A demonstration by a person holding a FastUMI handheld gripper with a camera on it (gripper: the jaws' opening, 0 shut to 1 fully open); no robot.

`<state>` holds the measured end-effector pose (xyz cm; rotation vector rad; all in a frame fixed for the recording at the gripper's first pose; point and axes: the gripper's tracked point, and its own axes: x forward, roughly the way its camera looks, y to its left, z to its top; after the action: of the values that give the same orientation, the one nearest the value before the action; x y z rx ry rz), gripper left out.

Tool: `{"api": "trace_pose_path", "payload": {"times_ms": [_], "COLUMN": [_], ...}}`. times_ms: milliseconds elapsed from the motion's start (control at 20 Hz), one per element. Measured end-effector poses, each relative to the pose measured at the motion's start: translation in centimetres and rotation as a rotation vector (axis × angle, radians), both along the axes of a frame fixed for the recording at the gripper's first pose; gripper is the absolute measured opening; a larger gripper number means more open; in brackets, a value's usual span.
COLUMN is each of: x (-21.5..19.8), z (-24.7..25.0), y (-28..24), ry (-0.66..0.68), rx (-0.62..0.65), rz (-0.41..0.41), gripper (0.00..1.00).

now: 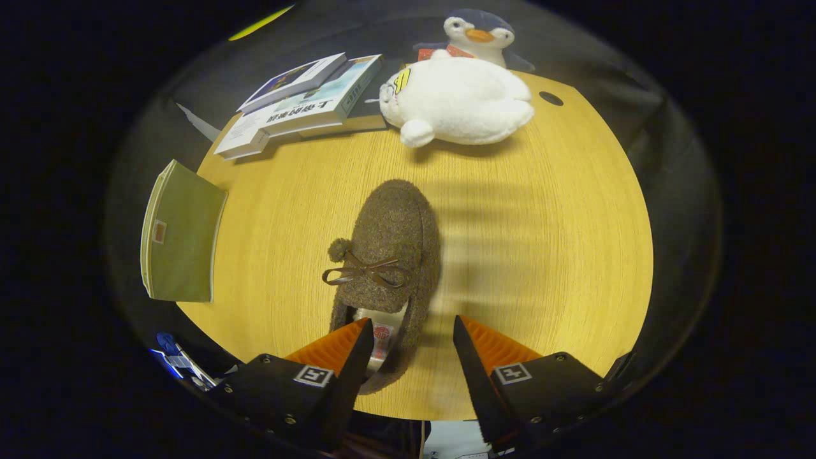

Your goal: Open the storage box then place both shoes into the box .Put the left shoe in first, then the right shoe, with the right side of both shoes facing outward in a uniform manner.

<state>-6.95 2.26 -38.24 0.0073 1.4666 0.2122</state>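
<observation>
1. Round-edged, pale wood-grain tabletop (542,255) under dim booth light, dark cloth wall behind.
2. Brown felt slipper-type shoe with a thin ribbon bow and small pompom (389,255): lies flat mid-table, toe pointing away, heel opening toward the gripper (408,347).
3. Jaws spread wide, clasping nothing. Left finger sits over the heel opening of the shoe; right finger stands off to the shoe's right over bare wood. Contact with the shoe cannot be told.
4. Further out: white plush seal toy (459,102) beyond the toe, with a blue-and-white plush penguin with an orange beak (479,35) behind it at the far rim.
5. Stack of paperback books (306,102) at the far left; thin olive-green booklet (182,236) overhanging the left rim.
6. Likely step: closing on the heel wall to lift the shoe.
7. Risks, judged from this pose:
   - soft felt wall may fold under the pinch, letting the shoe sag or slip out;
   - grip at the heel alone leaves the toe hanging, so the shoe may swing;
   - which foot this shoe fits cannot be told, so the left-first order could be broken;
   - a twist in the grasp could turn the wrong side outward.
</observation>
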Motion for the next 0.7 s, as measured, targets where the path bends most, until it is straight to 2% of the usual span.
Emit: {"api": "trace_pose_path", "payload": {"times_ms": [50, 300, 350, 400, 450, 600, 700], "x": [0.1, 1.2, 1.6, 1.6, 1.8, 2.0, 1.9], "z": [-0.7, -3.3, -3.2, -3.6, -3.4, -3.0, -2.3], "y": [0.1, 0.4, 0.8, 0.9, 0.5, -0.1, 0.1], "ry": [0.01, 0.028, 0.028, 0.034, 0.036, 0.032, 0.036], "rx": [0.001, 0.008, 0.027, 0.032, 0.024, 0.015, 0.044], "rz": [0.005, 0.01, -0.011, -0.026, -0.045, -0.07, -0.088], "gripper": [0.74, 0.74, 0.62, 0.56, 0.36, 0.03, 0.03]}}
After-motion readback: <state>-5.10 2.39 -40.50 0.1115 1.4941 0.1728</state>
